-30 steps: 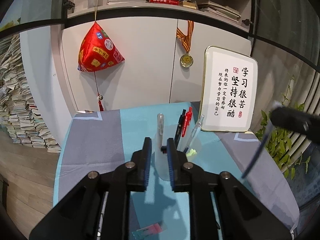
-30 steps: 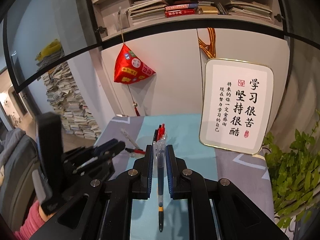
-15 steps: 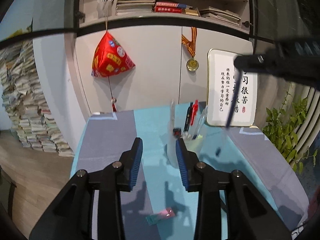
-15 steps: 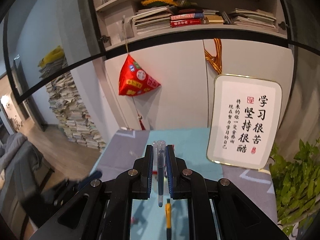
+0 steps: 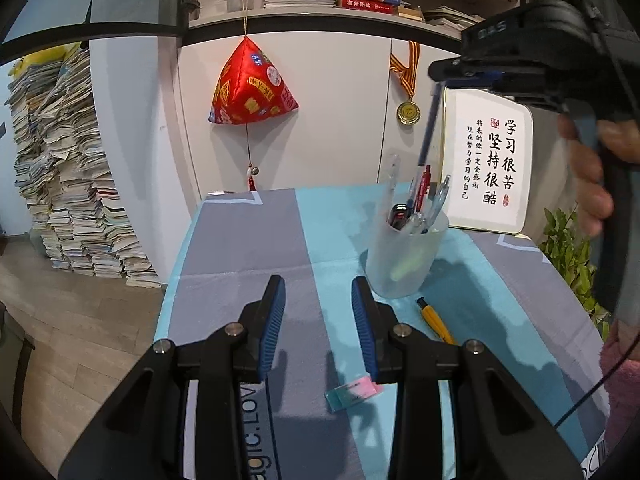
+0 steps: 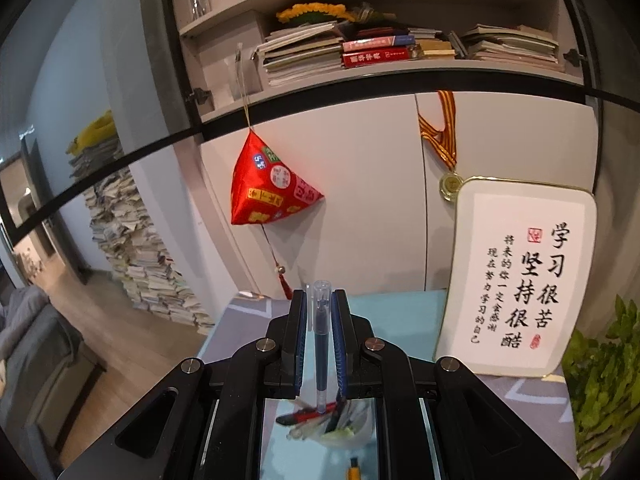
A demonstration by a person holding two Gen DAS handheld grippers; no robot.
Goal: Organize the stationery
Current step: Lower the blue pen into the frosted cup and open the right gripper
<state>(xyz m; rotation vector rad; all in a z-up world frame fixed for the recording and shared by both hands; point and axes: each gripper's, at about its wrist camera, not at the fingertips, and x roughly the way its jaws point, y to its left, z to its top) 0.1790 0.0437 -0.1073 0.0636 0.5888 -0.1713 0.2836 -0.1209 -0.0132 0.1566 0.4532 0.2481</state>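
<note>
Over on the left, the left gripper hangs low above the bench with its jaws spread apart and nothing between them. It looks parked there to leave the way to the cup free while the other hand works. A small pink-and-teal eraser lies flat on the cloth just under its right finger, and a yellow-barrelled pen lies beside the foot of the frosted pen cup, so both loose pieces are within easy reach of that free gripper.

The cup stands upright ahead and to the right of the left gripper, already holding several pens, a red one and a black one among them, all leaning outward against the rim.

Further right, the right gripper is raised above the cup, jaws pinched shut on a blue pen. The pen is held upright, clear cap at the top, tip pointing down, I'd say so it can drop straight in among the others. From the right wrist view the tip sits directly over the cup's mouth; whether it has crossed the rim I cannot tell. A framed calligraphy sign leans against the cabinet behind.
</note>
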